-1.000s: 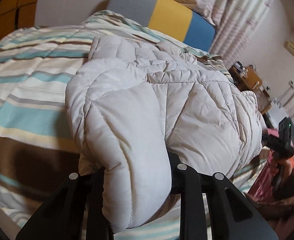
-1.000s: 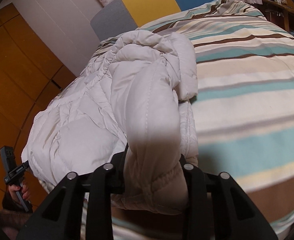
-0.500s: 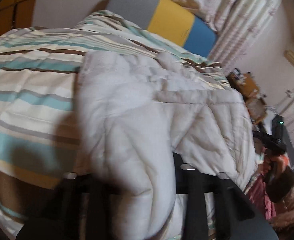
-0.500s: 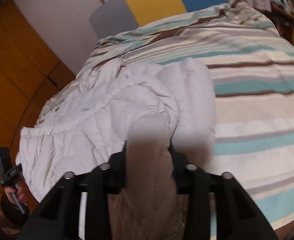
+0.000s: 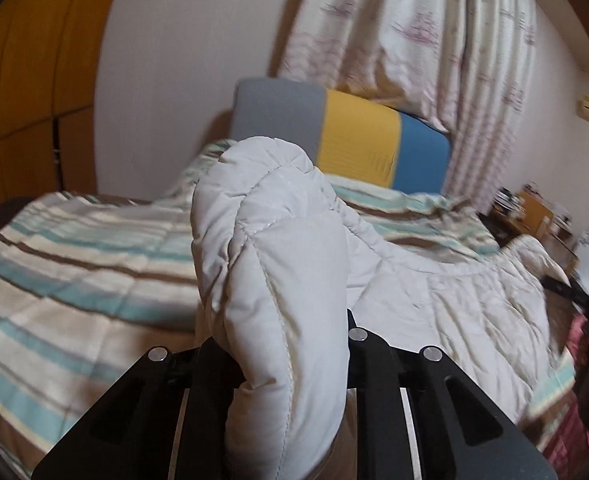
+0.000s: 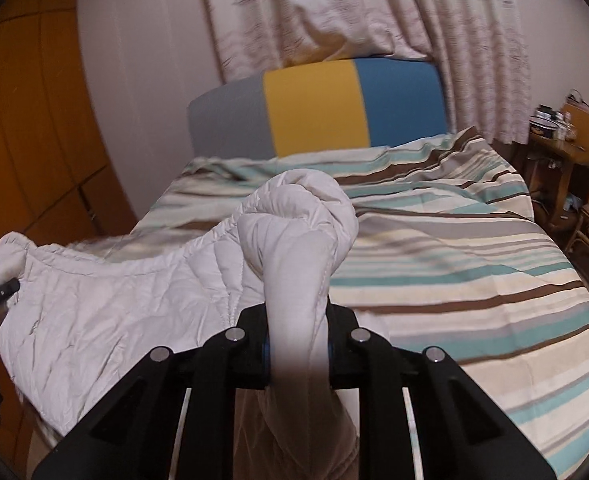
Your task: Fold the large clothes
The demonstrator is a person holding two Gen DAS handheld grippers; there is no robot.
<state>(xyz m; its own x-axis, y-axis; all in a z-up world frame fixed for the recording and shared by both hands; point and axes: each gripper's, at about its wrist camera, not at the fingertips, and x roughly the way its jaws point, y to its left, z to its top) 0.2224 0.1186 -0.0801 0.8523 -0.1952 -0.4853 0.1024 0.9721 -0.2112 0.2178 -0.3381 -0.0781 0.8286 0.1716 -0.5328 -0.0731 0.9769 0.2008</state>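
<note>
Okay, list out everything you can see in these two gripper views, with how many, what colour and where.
puffer jacket: one, off-white quilted, lifted over the near side of the bed, a bunched part in each gripper
bedcover: one, cream, teal and brown stripes, spread over the bed
headboard: one, grey, yellow and blue panels, at the far end of the bed
curtains: pale with a faint purple print, behind the headboard
wardrobe: orange-brown wood, left of the bed
wooden desk: one, brown, cluttered on top, right of the bed
left gripper: black, shut on a jacket fold
right gripper: black, jaws closing on a pinched jacket fold
</note>
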